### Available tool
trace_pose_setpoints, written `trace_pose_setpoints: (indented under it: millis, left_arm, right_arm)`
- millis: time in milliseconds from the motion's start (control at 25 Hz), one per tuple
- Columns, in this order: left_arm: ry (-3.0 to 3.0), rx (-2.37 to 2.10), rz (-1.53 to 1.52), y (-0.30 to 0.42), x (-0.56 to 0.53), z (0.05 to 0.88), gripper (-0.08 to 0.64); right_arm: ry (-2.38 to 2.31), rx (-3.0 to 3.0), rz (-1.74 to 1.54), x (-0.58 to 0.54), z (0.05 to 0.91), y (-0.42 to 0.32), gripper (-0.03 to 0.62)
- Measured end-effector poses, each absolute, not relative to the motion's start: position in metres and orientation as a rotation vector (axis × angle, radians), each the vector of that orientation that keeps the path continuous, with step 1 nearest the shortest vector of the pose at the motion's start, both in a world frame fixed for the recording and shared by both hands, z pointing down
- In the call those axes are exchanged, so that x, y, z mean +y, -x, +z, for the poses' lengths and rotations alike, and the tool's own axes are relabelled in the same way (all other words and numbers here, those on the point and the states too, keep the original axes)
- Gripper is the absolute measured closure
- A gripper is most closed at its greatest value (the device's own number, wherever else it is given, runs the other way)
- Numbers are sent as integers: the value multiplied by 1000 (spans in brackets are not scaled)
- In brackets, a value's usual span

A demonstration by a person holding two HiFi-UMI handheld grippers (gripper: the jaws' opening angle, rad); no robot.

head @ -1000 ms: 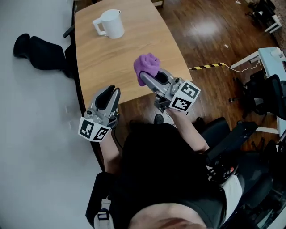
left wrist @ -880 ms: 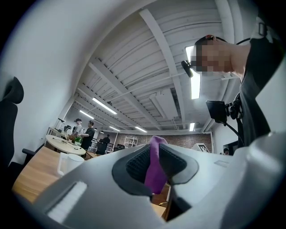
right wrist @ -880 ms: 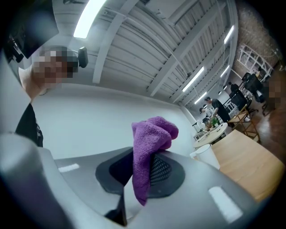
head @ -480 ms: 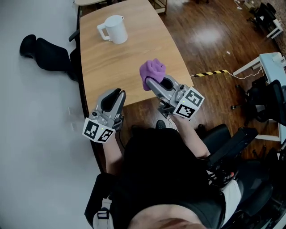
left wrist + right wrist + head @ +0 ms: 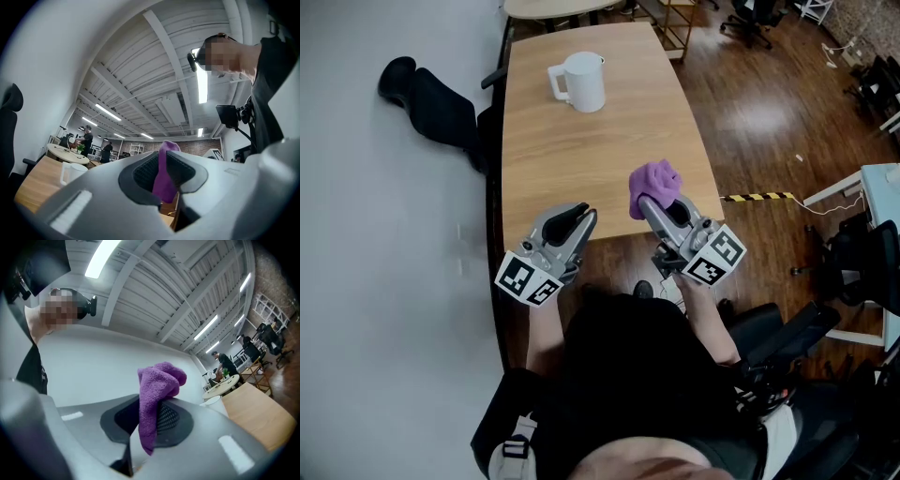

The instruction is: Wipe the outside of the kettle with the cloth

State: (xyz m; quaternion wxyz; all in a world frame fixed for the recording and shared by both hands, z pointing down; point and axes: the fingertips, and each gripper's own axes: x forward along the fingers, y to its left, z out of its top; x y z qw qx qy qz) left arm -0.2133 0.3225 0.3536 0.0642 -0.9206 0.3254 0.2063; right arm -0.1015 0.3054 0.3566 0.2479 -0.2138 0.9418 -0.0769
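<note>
Right tongs [image 5: 647, 201] clamping cloth [image 5: 654, 180]; left tongs [image 5: 585, 218] together, empty. I am risking pushing unsteadied kettle [image 5: 584, 82] along worktop [image 5: 581, 150].

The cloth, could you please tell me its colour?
The cloth is purple, clearest in the right gripper view.

**Your surface [image 5: 581, 159]: a light wooden top carrying a white kettle [image 5: 584, 82].**
The kettle stands upright at the far end, well beyond your left fingers [image 5: 574, 221] and right fingers [image 5: 660, 214]. Both sets of fingers sit over the near edge, and the kettle's handle points toward your left fingers' side.
</note>
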Motion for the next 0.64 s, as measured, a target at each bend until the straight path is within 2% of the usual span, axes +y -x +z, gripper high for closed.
trace_pose_setpoints:
  millis: [640]
  left_arm:
    - [2793, 975, 650, 216, 321, 353, 388]
  right_arm:
    - [599, 2581, -227, 305, 360, 103, 546]
